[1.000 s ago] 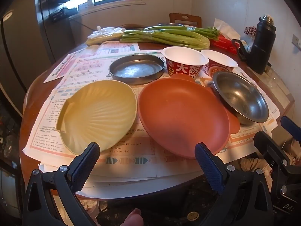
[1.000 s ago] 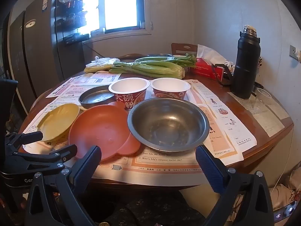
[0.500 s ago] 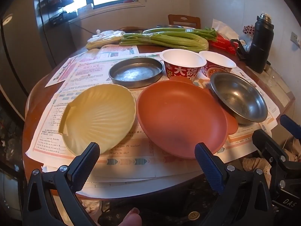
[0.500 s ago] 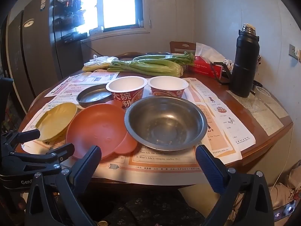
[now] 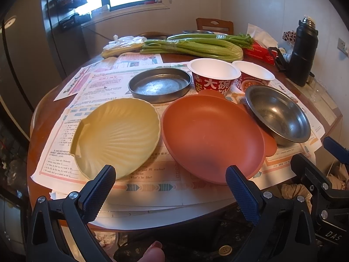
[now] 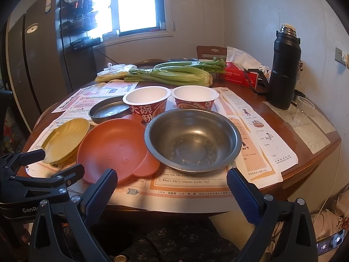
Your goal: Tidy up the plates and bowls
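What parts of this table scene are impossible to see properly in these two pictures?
- Orange plate: its right edge lies under the steel bowl, right wrist view.
- Right noodle cup: label mostly hidden behind the steel bowl.
- Metal dish behind the celery: only a sliver shows, left wrist view.

Shell plate (image 5: 117, 135) left of round plate (image 5: 209, 135) (touching), bowl (image 5: 277, 118) right.
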Tool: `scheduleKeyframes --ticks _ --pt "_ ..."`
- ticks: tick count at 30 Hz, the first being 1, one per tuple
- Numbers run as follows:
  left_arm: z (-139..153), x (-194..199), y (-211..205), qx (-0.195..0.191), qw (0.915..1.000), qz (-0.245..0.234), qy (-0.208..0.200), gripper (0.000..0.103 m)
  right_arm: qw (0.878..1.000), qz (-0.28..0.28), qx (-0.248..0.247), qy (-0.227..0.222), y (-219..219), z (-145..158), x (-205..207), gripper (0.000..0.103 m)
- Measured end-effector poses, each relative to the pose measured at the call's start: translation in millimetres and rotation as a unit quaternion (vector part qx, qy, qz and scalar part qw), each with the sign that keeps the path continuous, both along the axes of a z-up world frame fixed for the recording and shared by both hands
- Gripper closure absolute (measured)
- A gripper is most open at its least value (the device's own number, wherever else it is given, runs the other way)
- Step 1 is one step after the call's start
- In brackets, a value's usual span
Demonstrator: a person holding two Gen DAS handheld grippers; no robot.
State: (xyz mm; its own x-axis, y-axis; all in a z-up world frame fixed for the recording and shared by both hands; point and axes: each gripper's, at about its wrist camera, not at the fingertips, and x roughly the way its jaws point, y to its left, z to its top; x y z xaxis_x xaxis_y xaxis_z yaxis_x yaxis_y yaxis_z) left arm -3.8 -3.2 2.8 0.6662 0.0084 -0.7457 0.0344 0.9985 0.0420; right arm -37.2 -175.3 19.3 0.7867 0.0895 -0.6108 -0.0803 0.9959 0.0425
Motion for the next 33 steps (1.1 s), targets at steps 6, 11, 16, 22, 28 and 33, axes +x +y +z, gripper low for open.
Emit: scheduleKeyframes --ticks 6,11,16,22,28,33 --pt "0.4 0.1 0.1 0.001 1.0 0.0 -0.002 0.002 1.0 0.0 0.001 0.0 0.1 -0.8 -0.2 0.002" --pt "0.7 -0.7 -0.5 0.003 1.0 0.0 -0.002 0.002 1.0 0.002 0.004 0.002 -0.3 0.0 -0.5 0.002" --pt "2.6 -1.9 -2.7 0.006 1.0 -0.003 -0.004 0.002 1.0 0.0 0.008 0.008 -2.6 -0.8 1.1 0.002" --pt "4.0 -3.2 -6.0 0.009 0.9999 -0.01 -0.003 0.002 1.0 0.002 0.005 0.011 -1.9 -1.2 1.8 0.002" --pt "4.1 -3.0 -5.0 0.006 0.9999 -0.009 -0.002 0.002 1.0 0.008 0.002 0.011 0.3 -1.4 1.0 0.002" --pt "4.0 -3.1 -4.2 0.005 0.9999 -0.009 -0.003 0.002 1.0 0.009 0.0 0.007 1.9 -0.3 -0.1 0.002"
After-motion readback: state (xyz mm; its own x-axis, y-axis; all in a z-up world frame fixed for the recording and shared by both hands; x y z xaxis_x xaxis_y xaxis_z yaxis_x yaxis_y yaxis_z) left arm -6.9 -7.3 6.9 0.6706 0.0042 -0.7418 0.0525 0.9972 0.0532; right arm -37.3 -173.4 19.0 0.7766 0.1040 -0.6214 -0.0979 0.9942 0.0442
